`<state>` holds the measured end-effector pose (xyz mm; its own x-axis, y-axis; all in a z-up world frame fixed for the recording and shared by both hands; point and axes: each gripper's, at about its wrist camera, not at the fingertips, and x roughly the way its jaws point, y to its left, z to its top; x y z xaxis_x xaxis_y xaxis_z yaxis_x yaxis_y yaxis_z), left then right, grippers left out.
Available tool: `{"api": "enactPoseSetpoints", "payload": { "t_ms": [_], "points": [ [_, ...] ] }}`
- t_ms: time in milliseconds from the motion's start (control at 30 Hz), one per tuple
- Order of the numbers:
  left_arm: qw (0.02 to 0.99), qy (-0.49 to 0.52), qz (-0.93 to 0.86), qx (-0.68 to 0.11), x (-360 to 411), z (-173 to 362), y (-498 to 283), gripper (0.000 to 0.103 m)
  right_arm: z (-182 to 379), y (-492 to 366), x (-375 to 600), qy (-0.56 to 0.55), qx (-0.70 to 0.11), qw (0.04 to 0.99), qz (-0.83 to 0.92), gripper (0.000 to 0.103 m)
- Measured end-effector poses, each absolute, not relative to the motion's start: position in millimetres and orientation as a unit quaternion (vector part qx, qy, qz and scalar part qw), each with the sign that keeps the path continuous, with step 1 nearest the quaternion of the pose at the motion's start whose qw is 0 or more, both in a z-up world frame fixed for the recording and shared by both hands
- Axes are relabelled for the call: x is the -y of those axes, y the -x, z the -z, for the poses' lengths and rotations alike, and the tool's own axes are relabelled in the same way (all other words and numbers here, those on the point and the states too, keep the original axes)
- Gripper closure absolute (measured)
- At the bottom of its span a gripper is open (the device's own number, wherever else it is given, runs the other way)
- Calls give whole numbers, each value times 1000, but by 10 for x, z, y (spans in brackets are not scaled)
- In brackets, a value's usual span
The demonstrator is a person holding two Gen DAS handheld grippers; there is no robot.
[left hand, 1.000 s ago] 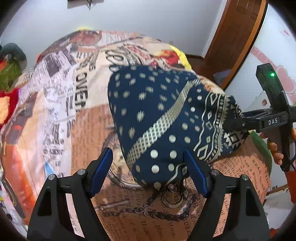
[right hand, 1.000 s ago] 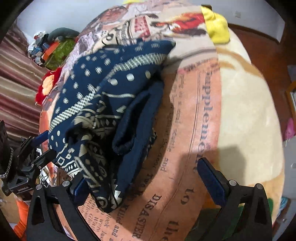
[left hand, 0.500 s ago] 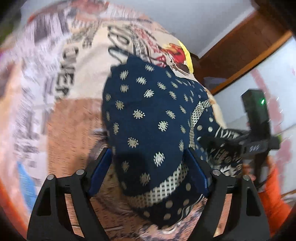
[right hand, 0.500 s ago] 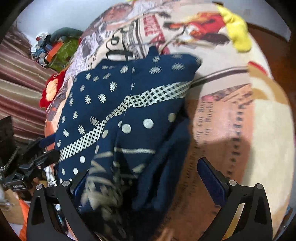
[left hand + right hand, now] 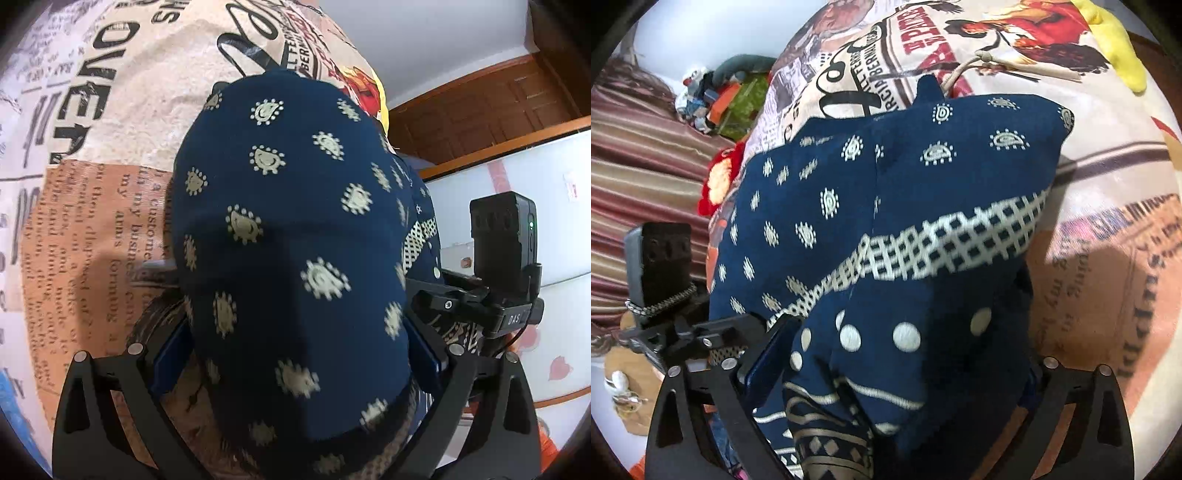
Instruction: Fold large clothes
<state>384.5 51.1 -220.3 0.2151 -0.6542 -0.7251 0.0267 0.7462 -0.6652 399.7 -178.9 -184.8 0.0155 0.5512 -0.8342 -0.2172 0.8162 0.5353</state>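
On newsprint blanket (image 5: 122,155): navy garment (image 5: 295,240), door (image 5: 491,110) behind.

"DAS" is read on the black body of the right gripper (image 5: 515,319). On the newspaper-print blanket (image 5: 110,122), "OVER" and "my business" are printed; smaller print is blurred.

White wall (image 5: 424,40), brown wooden door (image 5: 491,107), striped curtain (image 5: 639,177), newsprint-patterned bedspread (image 5: 122,122).
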Motion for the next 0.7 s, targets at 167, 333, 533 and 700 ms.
{"api": "enactPoseSetpoints", "payload": {
  "t_ms": [167, 333, 533, 700],
  "points": [
    [727, 286, 230, -580, -505, 2255, -3880, 7, 1862, -4053, 1760, -140, -637, 702, -285, 24],
    [749, 271, 217, -564, -486, 2096, -3816, 16, 1827, -4080, 1784, -158, -627, 702, -299, 54],
    [765, 264, 225, -543, -525, 1784, -3673, 24, 1565, -4002, 1698, -135, -606, 718, -314, 68],
    [788, 252, 224, -515, -673, 1383, -3547, 24, 1259, -3917, 1621, -129, -587, 728, -330, 69]
  ]
}}
